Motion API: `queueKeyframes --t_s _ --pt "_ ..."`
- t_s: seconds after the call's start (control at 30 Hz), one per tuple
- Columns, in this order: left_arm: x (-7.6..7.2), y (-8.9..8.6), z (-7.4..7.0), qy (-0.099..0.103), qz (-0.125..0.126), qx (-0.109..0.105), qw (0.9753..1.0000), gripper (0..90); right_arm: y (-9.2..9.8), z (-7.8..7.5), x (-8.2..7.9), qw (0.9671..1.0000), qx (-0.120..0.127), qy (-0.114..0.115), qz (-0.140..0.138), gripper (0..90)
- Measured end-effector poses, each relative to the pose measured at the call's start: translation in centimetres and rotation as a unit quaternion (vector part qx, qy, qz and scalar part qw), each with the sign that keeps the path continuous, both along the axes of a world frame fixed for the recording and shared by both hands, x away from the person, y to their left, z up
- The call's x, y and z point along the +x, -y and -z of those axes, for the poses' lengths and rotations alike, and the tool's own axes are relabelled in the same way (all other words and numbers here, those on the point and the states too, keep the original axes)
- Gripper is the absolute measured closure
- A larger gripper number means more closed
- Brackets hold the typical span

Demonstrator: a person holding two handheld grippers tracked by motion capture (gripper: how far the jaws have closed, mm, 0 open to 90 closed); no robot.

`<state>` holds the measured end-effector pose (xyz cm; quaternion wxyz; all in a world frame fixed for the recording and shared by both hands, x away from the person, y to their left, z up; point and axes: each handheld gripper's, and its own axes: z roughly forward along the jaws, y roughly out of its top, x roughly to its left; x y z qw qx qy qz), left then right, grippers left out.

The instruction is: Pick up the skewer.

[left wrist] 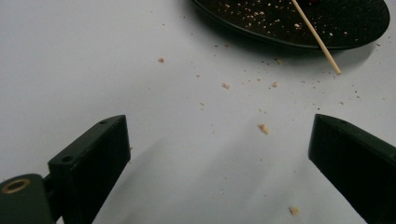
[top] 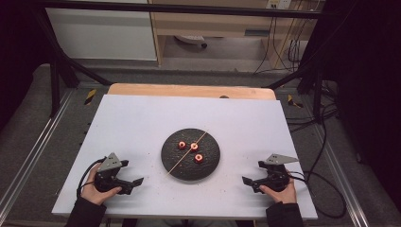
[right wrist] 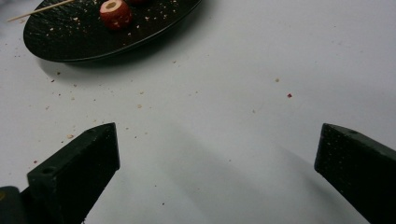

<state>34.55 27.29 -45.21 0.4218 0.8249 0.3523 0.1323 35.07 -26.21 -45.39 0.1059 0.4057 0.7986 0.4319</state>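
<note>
A thin wooden skewer (top: 187,154) lies across the black plate (top: 170,163) among three cored red fruit pieces (top: 198,158); left gripper (top: 134,183) and right gripper (top: 248,181) flank the plate, jaws wide, empty. Light, brittle, likely rolls: best pinched at the end overhanging the plate.

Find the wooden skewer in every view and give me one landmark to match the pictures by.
High view: the wooden skewer lies slantwise across the black plate at the table's middle, its near end past the rim.
Left gripper view: top right, its tip sticks out over the plate's rim onto the white table.
Right gripper view: top left corner, a short length above the plate.
Shared landmark: the black plate.
</note>
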Motion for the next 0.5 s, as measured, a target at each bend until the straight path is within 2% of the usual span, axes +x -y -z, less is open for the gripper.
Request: queueKeyframes --t_s 0.5 --pt "-0.10 0.82 -0.27 -0.003 0.006 0.005 1.0000 5.4 -0.08 0.01 0.06 1.0000 0.001 0.000 0.000 0.7"
